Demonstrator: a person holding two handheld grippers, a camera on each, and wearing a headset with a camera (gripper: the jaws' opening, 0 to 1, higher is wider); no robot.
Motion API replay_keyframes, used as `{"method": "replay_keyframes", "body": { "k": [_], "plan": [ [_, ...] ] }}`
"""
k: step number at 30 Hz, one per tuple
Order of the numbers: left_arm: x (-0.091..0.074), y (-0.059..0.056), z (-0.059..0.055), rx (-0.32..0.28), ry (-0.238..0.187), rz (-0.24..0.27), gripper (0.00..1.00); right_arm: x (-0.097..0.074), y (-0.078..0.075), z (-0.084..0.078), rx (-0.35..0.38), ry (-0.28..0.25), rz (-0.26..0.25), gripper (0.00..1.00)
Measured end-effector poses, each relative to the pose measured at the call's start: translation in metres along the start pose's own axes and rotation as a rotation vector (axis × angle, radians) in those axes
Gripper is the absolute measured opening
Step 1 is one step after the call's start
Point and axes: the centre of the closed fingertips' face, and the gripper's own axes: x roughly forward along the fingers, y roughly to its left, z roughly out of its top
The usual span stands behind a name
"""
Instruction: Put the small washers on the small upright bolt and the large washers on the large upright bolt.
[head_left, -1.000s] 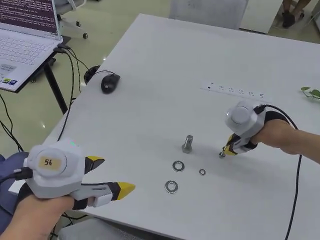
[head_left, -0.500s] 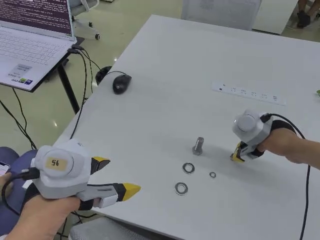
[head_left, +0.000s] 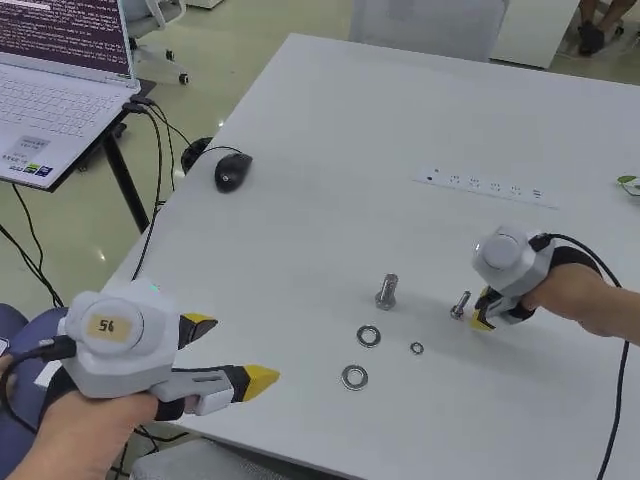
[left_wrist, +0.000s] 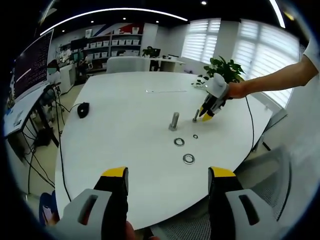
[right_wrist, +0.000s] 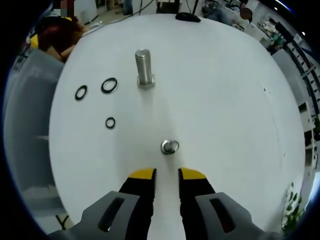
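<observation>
The large upright bolt (head_left: 387, 291) (right_wrist: 144, 67) (left_wrist: 174, 121) stands mid-table. To its right the small bolt (head_left: 460, 305) (right_wrist: 169, 146) (left_wrist: 195, 116) stands upright and free. Just behind the small bolt my right gripper (head_left: 485, 317) (right_wrist: 166, 175) (left_wrist: 206, 115) rests low, its jaws slightly apart with nothing between them. Two large washers (head_left: 368, 335) (head_left: 354, 377) (right_wrist: 109, 85) (right_wrist: 81, 92) and one small washer (head_left: 416, 348) (right_wrist: 110, 122) lie flat in front of the bolts. My left gripper (head_left: 228, 350) (left_wrist: 168, 175) hovers open at the table's near-left edge, well away from them.
A black mouse (head_left: 228, 172) and its cable lie at the left edge of the white table (head_left: 330, 150). A white power strip (head_left: 485, 186) lies further back. A laptop (head_left: 50, 90) sits on a stand off to the left.
The right gripper has let go of the small bolt and drawn back slightly to the right; the bolt now stands free. The left gripper has held still. The head camera has shifted.
</observation>
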Motion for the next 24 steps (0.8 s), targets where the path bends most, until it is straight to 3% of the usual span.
{"method": "replay_keyframes", "body": {
  "k": [11,15,18,24],
  "plan": [
    [0.007,-0.009,0.005,0.018,-0.001,-0.025,0.64,-0.004,0.018,-0.025,0.069,-0.007,0.017,0.20],
    [0.009,-0.012,0.008,0.028,-0.001,-0.036,0.64,-0.004,0.033,-0.019,0.082,-0.038,0.040,0.20],
    [0.011,-0.015,0.008,0.034,0.000,-0.041,0.64,-0.001,0.038,-0.017,0.054,-0.042,0.047,0.20],
    [0.011,-0.017,0.009,0.037,-0.001,-0.043,0.64,0.010,0.050,0.003,-0.002,-0.058,0.072,0.19]
  ]
}}
